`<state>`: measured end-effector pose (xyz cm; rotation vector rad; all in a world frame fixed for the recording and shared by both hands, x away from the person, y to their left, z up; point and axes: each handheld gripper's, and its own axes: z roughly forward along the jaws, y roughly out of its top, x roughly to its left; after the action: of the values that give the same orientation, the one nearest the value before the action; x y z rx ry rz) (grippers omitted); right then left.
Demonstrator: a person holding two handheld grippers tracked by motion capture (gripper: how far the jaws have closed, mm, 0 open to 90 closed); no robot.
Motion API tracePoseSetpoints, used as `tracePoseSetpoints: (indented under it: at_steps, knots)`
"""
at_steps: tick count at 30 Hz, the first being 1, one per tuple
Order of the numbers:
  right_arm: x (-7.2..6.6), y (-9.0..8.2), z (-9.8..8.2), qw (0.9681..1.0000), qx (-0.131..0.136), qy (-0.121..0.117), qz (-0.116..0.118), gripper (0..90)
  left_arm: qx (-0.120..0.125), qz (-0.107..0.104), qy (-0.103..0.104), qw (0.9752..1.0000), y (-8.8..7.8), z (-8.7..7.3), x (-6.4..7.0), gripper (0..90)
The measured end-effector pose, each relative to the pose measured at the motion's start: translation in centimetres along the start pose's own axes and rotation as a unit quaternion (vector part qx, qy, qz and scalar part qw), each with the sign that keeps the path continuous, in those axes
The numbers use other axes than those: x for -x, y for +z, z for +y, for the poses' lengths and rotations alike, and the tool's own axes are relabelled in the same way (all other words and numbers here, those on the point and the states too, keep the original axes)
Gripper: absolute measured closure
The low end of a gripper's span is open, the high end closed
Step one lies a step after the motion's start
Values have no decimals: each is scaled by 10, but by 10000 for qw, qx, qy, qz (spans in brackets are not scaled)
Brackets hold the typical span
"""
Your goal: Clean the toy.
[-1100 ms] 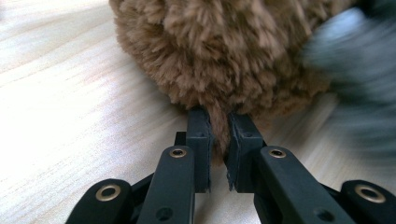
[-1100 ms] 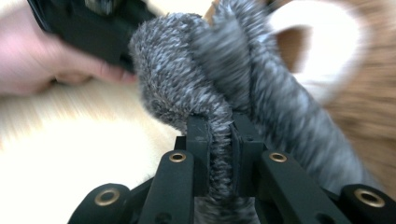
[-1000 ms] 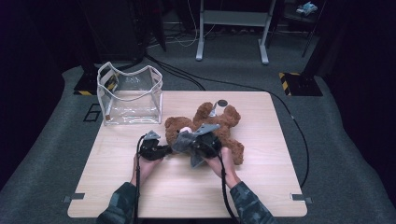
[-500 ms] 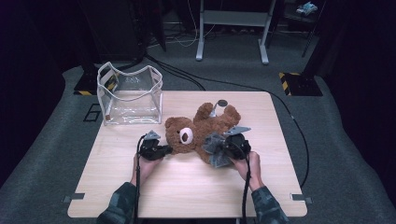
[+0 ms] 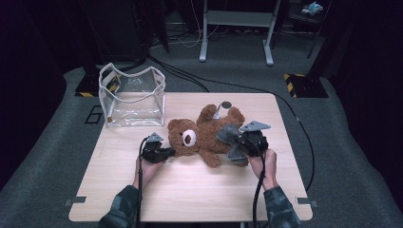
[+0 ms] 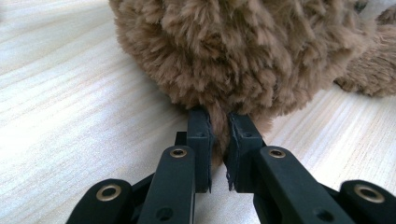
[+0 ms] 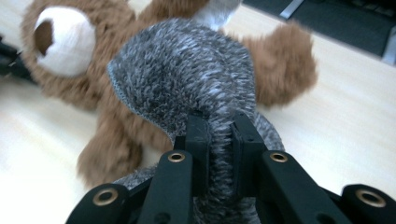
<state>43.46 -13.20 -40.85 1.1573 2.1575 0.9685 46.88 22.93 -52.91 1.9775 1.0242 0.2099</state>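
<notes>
Left tongs (image 6: pixel 217 135) pinch only bear (image 5: pixel 199 135) fur, right tongs (image 7: pixel 219 135) clamp grey knit garment (image 7: pixel 187 74) w/ thin bite, so either may slip & garment snag on bear.

From the high view you look forward and down on the whole table (image 5: pixel 190 190), well back from it. Your left gripper view sits low near the tabletop, facing level along its jaws, very close to the bear (image 6: pixel 243 51). Your right gripper view looks along its jaws and somewhat down, close on the grey cloth (image 7: pixel 187 70). All three views share the bear and the tabletop around it.
</notes>
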Motion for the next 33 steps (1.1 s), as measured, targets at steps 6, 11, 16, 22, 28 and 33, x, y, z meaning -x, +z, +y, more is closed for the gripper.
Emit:
tracePoseSetpoints:
  at_steps: [6, 11, 16, 22, 28, 33]
  knots:
    - [10, 30, -3, 9990, -355, 161, -229, 804, -4, 5, 1, 10000, 0, 0, 0, 810]
    - [29, 37, -28, 9959, -685, 438, -386, 806, -5, 18, 12, 10000, 0, 0, 0, 810]
    - [43, 35, -42, 9934, -860, 556, -526, 806, -6, 23, 28, 10000, 0, 0, 0, 809]
    - [60, 21, -52, 9905, -821, 791, -768, 804, 38, 113, -36, 9999, -1, 0, 1, 761]
    - [64, 11, -54, 9911, -671, 846, -777, 802, 15, 298, -87, 9995, -5, -1, 5, 543]
    - [62, 8, -53, 9919, -602, 856, -725, 800, 240, 552, 119, 9981, -18, 4, 19, 354]
